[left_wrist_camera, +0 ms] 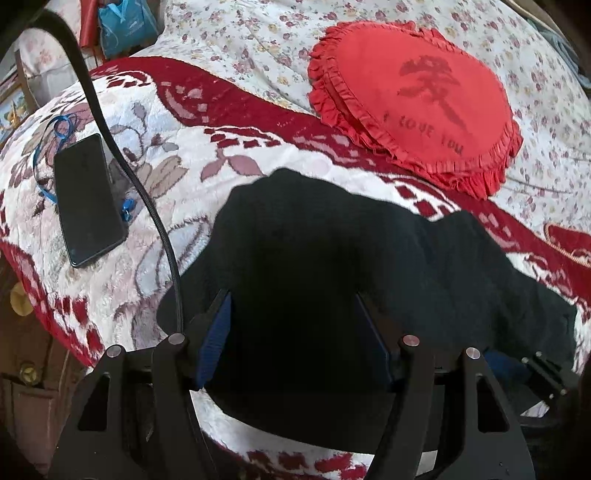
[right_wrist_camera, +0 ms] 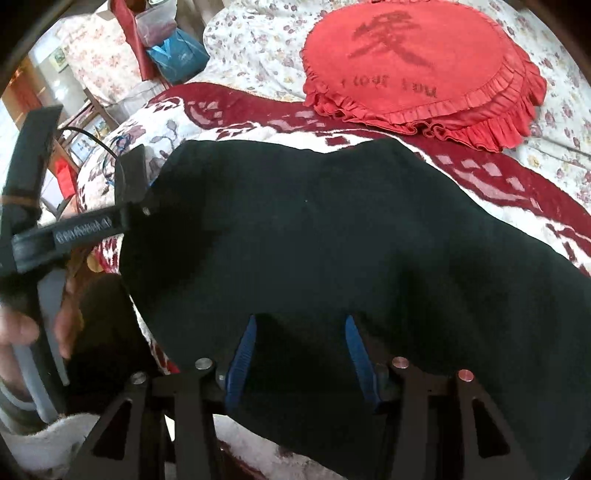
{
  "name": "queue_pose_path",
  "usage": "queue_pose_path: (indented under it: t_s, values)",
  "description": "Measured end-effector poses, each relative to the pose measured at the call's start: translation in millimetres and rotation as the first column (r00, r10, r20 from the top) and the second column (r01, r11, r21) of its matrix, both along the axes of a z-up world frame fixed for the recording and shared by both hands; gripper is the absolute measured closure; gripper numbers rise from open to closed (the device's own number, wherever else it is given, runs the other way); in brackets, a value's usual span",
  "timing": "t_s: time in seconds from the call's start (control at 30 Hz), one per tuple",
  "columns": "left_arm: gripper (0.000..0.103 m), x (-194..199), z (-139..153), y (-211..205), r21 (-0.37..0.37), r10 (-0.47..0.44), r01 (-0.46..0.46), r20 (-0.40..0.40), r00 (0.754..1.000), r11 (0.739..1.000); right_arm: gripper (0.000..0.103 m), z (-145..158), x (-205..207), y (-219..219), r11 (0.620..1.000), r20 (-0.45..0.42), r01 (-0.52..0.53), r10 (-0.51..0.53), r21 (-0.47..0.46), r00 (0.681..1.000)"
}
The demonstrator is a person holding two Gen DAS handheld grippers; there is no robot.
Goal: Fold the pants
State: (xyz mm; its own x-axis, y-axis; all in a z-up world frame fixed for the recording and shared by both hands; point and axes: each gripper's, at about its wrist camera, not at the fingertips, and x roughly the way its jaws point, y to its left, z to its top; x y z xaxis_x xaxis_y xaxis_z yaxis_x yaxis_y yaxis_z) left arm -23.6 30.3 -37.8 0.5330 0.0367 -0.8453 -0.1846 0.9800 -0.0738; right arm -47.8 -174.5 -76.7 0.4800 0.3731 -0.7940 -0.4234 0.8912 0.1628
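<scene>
The black pants (left_wrist_camera: 332, 258) lie in a bundle on a red and white floral blanket (left_wrist_camera: 122, 266) on the bed. My left gripper (left_wrist_camera: 293, 299) is open just above their near edge, blue pads spread wide, nothing between them. In the right wrist view the pants (right_wrist_camera: 314, 229) fill the middle. My right gripper (right_wrist_camera: 301, 317) is open over their near edge, its blue pads apart. The left gripper also shows at the left of the right wrist view (right_wrist_camera: 133, 192), held in a hand by the pants' left end.
A black phone (left_wrist_camera: 86, 199) lies on the blanket to the left, beside a black cable (left_wrist_camera: 147, 199). A red heart-shaped frilled cushion (left_wrist_camera: 417, 99) sits beyond the pants on a flowered quilt (left_wrist_camera: 240, 44). A blue bag (left_wrist_camera: 123, 26) stands at the far left.
</scene>
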Motion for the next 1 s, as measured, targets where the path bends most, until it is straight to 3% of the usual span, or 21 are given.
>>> queue_pose_path:
  t_s: [0.1, 0.2, 0.5, 0.8, 1.0]
  values:
    - [0.037, 0, -2, -5, 0.036, -0.011, 0.012, -0.012, 1.0, 0.999, 0.054, 8, -1, -5, 1.0, -0.007, 0.0, 0.0, 0.02, 1.0]
    - [0.037, 0, 8, -9, 0.026, -0.025, 0.026, -0.004, 1.0, 0.999, 0.054, 20, -6, -20, 0.999, 0.017, 0.025, -0.025, 0.039, 1.0]
    - [0.037, 4, 43, -57, 0.055, -0.145, 0.142, 0.066, 0.987, 0.988, 0.052, 35, -25, -106, 0.972, 0.012, 0.216, -0.218, 0.092, 0.976]
    - [0.037, 24, 40, -141, 0.015, -0.33, 0.33, 0.038, 0.943, 0.944, 0.052, 38, -51, -195, 0.901, -0.018, 0.419, -0.42, 0.115, 0.907]
    - [0.037, 36, 34, -192, -0.022, -0.428, 0.428, 0.011, 0.904, 0.903, 0.05, 38, -71, -232, 0.857, -0.048, 0.496, -0.494, 0.139, 0.868]
